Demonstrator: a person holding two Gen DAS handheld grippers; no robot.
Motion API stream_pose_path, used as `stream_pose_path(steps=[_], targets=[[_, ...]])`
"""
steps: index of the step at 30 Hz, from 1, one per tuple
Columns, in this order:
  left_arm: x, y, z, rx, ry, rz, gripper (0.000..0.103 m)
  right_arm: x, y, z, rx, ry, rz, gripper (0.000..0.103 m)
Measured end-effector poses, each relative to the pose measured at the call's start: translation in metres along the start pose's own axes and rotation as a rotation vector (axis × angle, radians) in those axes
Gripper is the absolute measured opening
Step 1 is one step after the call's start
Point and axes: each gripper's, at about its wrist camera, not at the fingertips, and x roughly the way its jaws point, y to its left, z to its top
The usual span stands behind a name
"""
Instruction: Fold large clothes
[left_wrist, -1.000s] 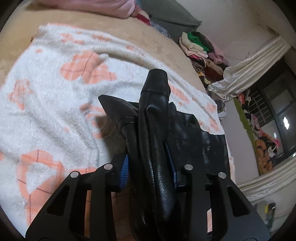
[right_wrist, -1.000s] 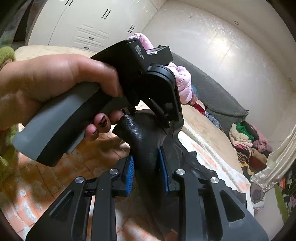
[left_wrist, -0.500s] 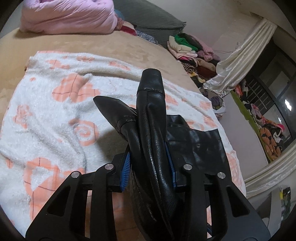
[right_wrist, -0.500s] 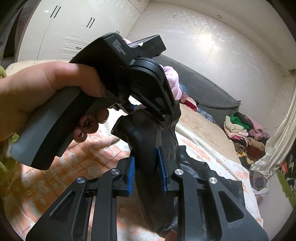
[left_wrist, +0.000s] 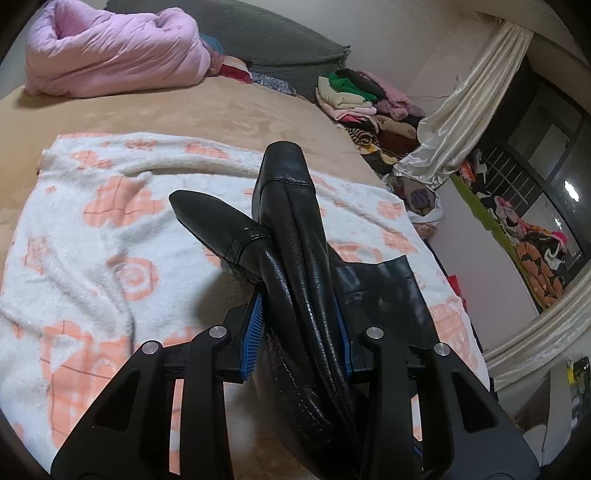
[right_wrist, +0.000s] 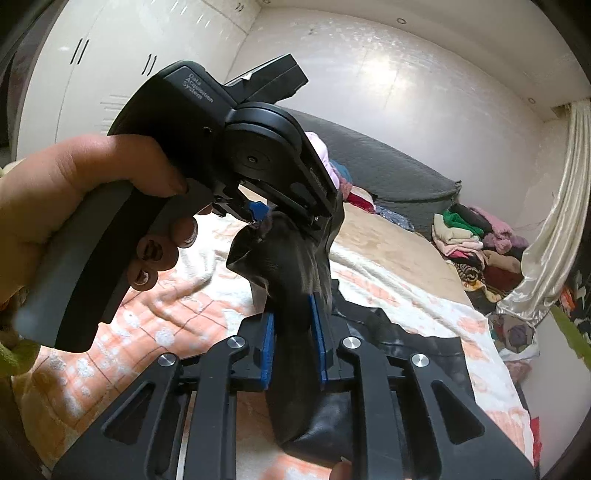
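We find the black leather garment (left_wrist: 295, 258) raised above the patterned blanket (left_wrist: 92, 229) on the bed (left_wrist: 221, 114), bunched folds clamped in the left gripper (left_wrist: 297, 332) jaws, while the right gripper (right_wrist: 293, 332) jaws are closing on another fold.

A white fleece blanket with orange shapes (left_wrist: 110, 236) lies on the tan bed (left_wrist: 221, 110); the black leather garment (left_wrist: 295, 258) rises above it (a pink rolled duvet (left_wrist: 110, 51) behind, folded clothes pile (left_wrist: 362, 99) right).
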Motion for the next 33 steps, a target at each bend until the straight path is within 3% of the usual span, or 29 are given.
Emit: stream_pose_path(steps=[33], targets=[[0.047, -0.13, 0.002, 0.151, 0.076, 0.092, 0.026, -0.043, -0.089, -0.045, 0.241, -0.021, -0.068, 0.012]])
